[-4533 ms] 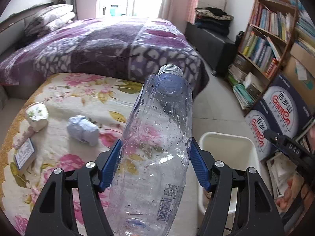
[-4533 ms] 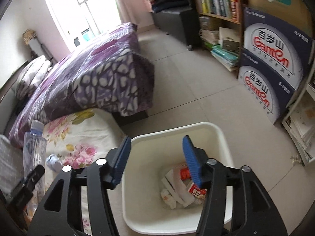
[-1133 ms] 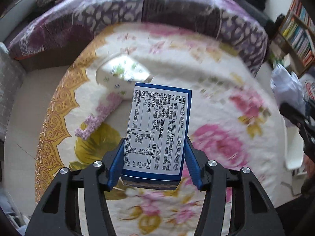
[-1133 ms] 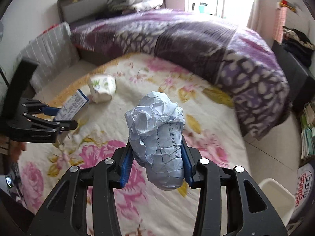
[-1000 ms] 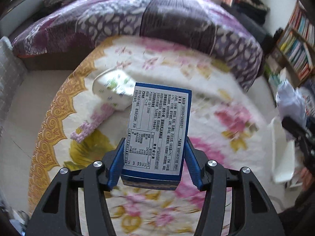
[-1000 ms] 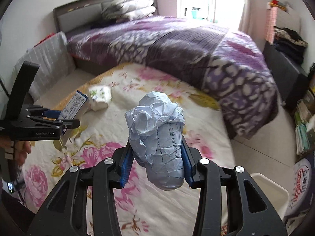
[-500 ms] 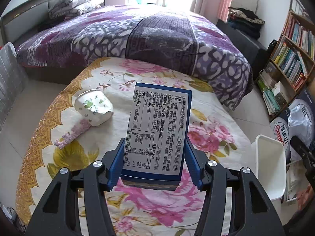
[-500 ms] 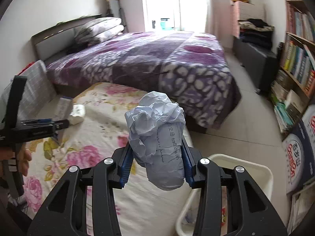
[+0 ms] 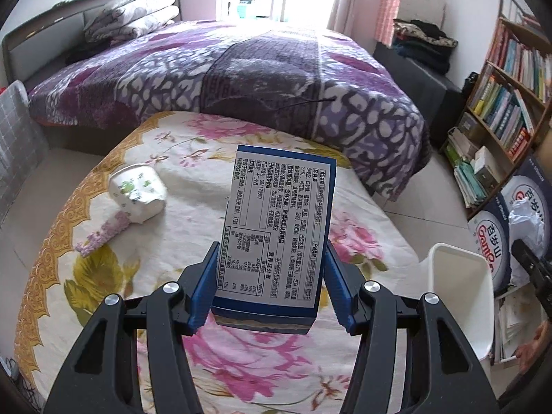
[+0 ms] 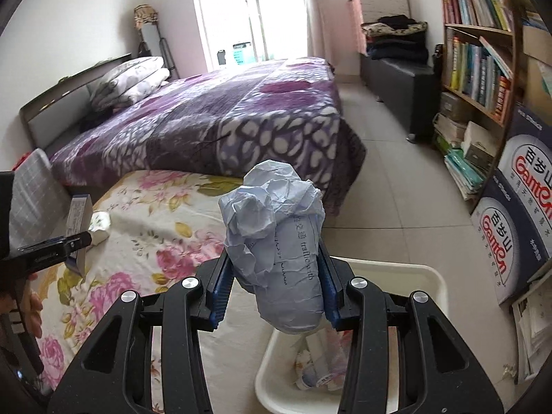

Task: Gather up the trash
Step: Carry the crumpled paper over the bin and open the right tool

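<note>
- Right gripper (image 10: 274, 281) clamped on paper wad (image 10: 276, 241), over the bin (image 10: 433, 277): light, soft, squashes; mid-body grip ok.
- Left gripper (image 9: 272, 284) clenched on box (image 9: 277, 231), beside bin: light, stiff card; held by side walls.

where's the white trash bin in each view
Left wrist view: the white trash bin stands at the right edge, beside the floral mattress.
Right wrist view: the bin is at bottom centre, behind the crumpled paper.
Shared landmark: the purple bed.

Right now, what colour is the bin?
White bin, clearest in the right wrist view.
</note>
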A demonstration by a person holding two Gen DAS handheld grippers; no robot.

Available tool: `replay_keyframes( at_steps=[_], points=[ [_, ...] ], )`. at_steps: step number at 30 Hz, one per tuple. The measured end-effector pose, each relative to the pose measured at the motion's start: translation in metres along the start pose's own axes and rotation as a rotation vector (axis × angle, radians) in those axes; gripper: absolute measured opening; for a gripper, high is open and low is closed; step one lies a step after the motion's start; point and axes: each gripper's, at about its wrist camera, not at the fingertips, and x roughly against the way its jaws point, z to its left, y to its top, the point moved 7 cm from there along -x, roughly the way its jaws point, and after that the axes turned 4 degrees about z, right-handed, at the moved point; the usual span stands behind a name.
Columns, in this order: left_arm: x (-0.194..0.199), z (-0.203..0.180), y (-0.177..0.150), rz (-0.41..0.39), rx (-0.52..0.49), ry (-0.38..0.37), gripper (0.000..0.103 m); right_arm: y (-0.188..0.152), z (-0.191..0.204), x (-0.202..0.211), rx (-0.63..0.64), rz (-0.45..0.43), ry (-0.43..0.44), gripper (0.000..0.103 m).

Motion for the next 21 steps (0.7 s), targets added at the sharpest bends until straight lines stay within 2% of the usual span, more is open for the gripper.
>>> replay_keyframes(
  at_steps=[10,17,21],
  points=[
    [0.002,-0.056,-0.001,-0.009,-0.068,-0.040,0.056,-0.003,-0.045,0.004,-0.067,0.013,-0.081,0.041],
    [-0.004,-0.085,-0.008,0.006,-0.124,-0.053,0.056,-0.016,-0.085,-0.004,-0.170,0.101,-0.155,0.042],
    [-0.005,-0.103,-0.011,0.012,-0.152,-0.070,0.056,-0.023,-0.105,-0.004,-0.224,0.131,-0.179,0.046]
  ],
)
